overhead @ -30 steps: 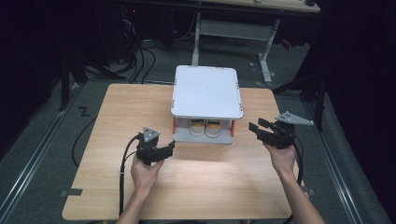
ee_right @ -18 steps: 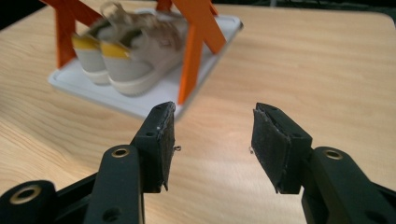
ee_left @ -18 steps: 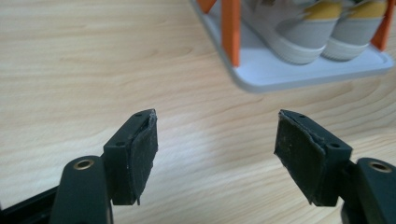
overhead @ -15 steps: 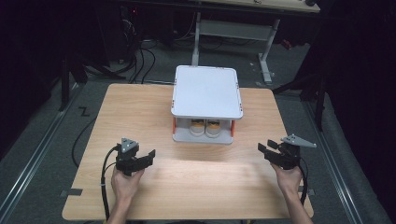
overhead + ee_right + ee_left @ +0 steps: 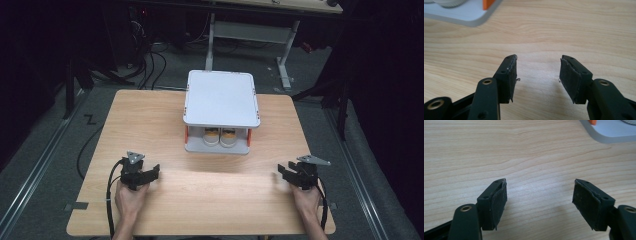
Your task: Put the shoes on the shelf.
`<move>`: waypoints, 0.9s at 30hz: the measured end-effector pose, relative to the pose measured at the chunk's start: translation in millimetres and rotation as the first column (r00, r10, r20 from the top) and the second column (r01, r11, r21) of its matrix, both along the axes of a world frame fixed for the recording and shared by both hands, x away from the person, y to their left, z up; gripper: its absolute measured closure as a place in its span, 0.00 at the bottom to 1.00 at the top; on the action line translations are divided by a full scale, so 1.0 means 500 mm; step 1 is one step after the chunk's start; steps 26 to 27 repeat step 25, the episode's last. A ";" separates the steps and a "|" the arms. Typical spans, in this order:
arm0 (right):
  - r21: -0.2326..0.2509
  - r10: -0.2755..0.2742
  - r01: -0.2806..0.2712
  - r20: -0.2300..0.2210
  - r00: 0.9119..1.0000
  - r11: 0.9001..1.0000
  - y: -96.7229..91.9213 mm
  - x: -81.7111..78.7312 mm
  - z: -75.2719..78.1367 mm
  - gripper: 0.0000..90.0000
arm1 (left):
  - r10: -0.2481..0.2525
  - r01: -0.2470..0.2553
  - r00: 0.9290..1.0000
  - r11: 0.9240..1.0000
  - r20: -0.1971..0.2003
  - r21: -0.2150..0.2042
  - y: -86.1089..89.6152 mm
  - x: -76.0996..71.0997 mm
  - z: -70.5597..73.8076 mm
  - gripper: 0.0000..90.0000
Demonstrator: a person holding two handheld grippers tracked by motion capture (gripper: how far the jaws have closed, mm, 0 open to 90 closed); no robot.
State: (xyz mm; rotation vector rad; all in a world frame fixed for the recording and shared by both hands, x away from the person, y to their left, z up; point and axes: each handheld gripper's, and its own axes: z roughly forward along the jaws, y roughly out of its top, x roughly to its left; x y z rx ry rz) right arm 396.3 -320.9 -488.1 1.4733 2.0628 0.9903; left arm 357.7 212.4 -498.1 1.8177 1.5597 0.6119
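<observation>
Now, left gripper (image 5: 150, 173): jaws spread, empty, low over desk (image 5: 150, 125)
Right gripper (image 5: 283, 171): jaws spread, empty
Rack (image 5: 221, 98): mid-desk

Only obstacle on the table (image 5: 150, 120): a two-tier grey rack (image 5: 221, 97) with orange posts, centre of the high view, toward the far edge. Its top tray overhangs the lower shelf, where two small jars (image 5: 220, 136) sit, so access there is from the near side, under the tray. Bare wood left and right of the rack and across the whole lower half of frame. Left gripper (image 5: 152, 172) lower left, right gripper (image 5: 283, 171) lower right, well apart, both jaws spread over bare wood. Rack base corner (image 5: 609, 132) shows upper right in the left gripper view, upper left (image 5: 461, 15) in the right gripper view.
</observation>
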 end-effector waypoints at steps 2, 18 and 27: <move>-0.016 -0.009 0.009 -0.002 1.000 1.000 -0.002 0.002 -0.007 0.52 | 0.010 -0.010 1.000 1.000 -0.006 0.005 0.000 0.003 -0.004 0.31; -0.088 -0.027 0.028 0.011 1.000 0.996 -0.003 0.011 -0.025 0.47 | 0.021 -0.022 1.000 0.998 0.020 0.066 -0.014 -0.002 -0.017 0.30; -0.088 -0.027 0.028 0.011 1.000 0.996 -0.002 0.011 -0.025 0.47 | 0.019 -0.020 1.000 0.998 0.018 0.058 -0.014 -0.003 -0.017 0.30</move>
